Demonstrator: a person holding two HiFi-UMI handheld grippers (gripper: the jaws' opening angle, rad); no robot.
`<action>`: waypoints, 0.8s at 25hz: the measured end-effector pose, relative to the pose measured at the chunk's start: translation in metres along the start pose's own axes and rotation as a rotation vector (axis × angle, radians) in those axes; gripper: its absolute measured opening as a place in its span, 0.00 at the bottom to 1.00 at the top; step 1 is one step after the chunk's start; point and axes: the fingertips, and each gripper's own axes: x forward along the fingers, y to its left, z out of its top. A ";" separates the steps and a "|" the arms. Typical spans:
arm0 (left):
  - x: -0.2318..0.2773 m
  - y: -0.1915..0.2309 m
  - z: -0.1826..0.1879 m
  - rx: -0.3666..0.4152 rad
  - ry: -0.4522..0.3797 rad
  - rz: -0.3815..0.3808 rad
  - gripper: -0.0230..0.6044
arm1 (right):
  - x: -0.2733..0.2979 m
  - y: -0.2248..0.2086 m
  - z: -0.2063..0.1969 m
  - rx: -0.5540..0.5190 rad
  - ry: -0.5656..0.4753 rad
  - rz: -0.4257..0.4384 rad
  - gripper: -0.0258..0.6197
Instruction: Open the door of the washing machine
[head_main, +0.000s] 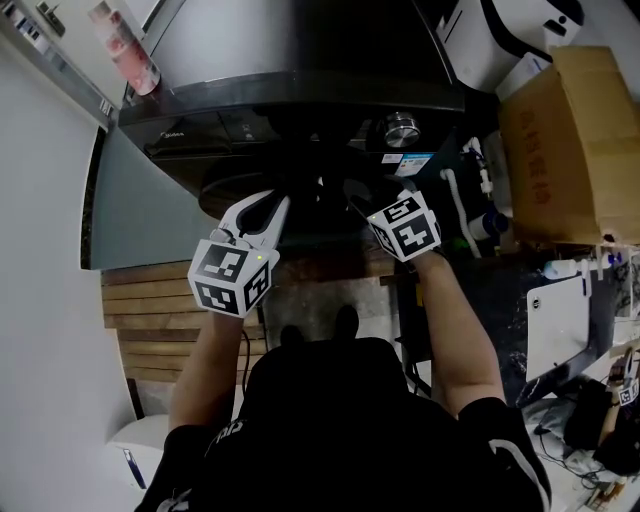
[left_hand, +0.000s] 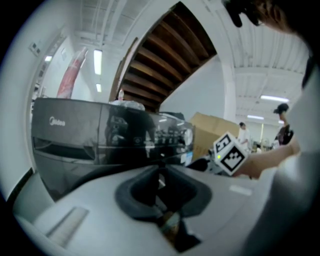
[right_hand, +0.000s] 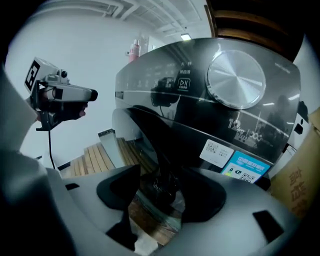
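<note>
Reads "Midea" on the front of the washing machine (left_hand: 75, 137). Shows "12" on the control panel (right_hand: 200, 100), near a play-pause sign. Red characters on the cardboard box (head_main: 560, 150), too blurred to read.

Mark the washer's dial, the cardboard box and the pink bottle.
dial (right_hand: 236, 80), right gripper view, centre of its silver face.
cardboard box (head_main: 560, 150), head view, its brown side.
pink bottle (head_main: 128, 48), head view, mid body.

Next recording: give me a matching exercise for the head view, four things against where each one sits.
1 round silver metal dial
2 brown cardboard box
3 pink cylindrical bottle
4 pale wooden slats

A below the machine, at the left
B upper left corner
C right of the dark grey washing machine
D on that machine's front panel

Pairs: 1-D, 2-C, 3-B, 4-A.
</note>
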 end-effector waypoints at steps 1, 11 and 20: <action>0.000 0.000 -0.001 -0.003 0.001 0.001 0.11 | 0.003 0.001 -0.003 -0.013 0.022 0.001 0.42; -0.005 0.003 -0.003 -0.027 -0.006 0.018 0.11 | 0.019 -0.007 -0.009 -0.150 0.104 0.006 0.35; -0.021 0.009 -0.012 -0.084 -0.015 0.041 0.11 | 0.032 -0.006 -0.020 -0.263 0.189 0.024 0.36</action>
